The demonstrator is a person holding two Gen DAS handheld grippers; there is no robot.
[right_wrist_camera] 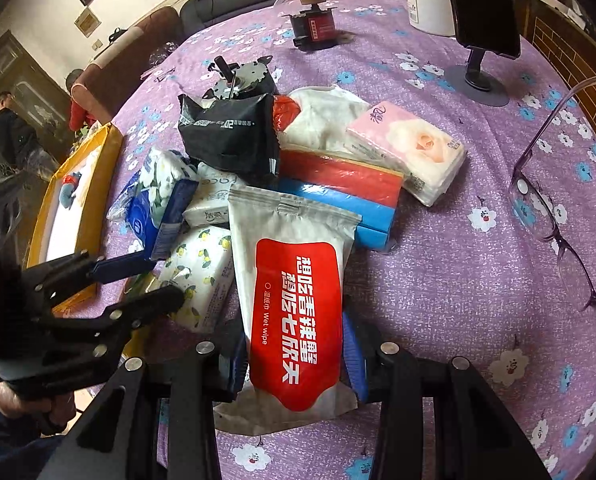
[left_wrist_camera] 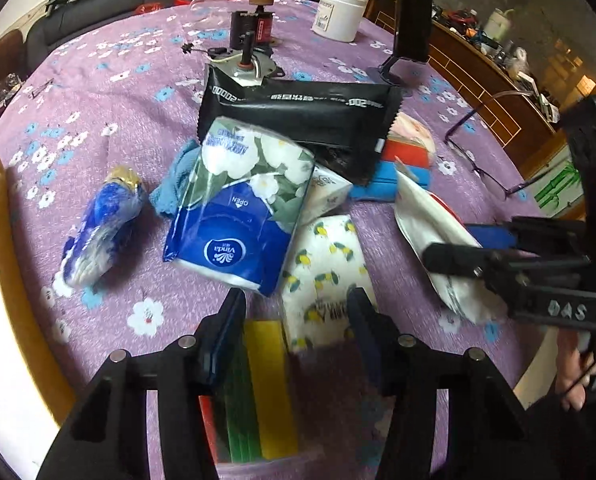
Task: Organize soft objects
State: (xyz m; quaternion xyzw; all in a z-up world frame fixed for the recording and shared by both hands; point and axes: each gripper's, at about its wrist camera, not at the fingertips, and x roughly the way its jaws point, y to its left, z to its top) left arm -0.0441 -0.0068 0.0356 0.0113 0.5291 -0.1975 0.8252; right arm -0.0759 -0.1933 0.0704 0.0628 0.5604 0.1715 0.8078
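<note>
Since everything here is film-wrapped and soft, expect light, squashy, slippery packs that dent under the pads, so take them across the short width, mid-body, not by a loose seal edge.

- The right tool [right_wrist_camera: 294,332] is clamped on the wet wipe pouch [right_wrist_camera: 290,240] near its lower end. The pouch is floppy and its top leans onto the pile.
- The left tool [left_wrist_camera: 294,304] has its jaws partway in, straddling a yellow-green pack [left_wrist_camera: 266,380] at the near edge of the table [left_wrist_camera: 118,80]. There's a gap at the right pad, so it's not gripping yet.
- The lemon-print tissue pack [left_wrist_camera: 325,264] sits just beside the yellow-green pack, touching or nearly so, and could get pinched along with it.
- The pile behind has a blue Vinda tissue pack [left_wrist_camera: 234,216] leaning on the other packs, with a black pouch [left_wrist_camera: 298,116] on top. The pink tissue pack [right_wrist_camera: 413,152] rests on red and blue blocks. I'd guess pulling one will shift the rest.
- Hard items to avoid are the motor [left_wrist_camera: 250,64] behind the pile and the glasses [right_wrist_camera: 545,208] off to the right, which are fragile.
- A yellow-rimmed tray [right_wrist_camera: 110,148] on the left is probably the drop spot.
</note>
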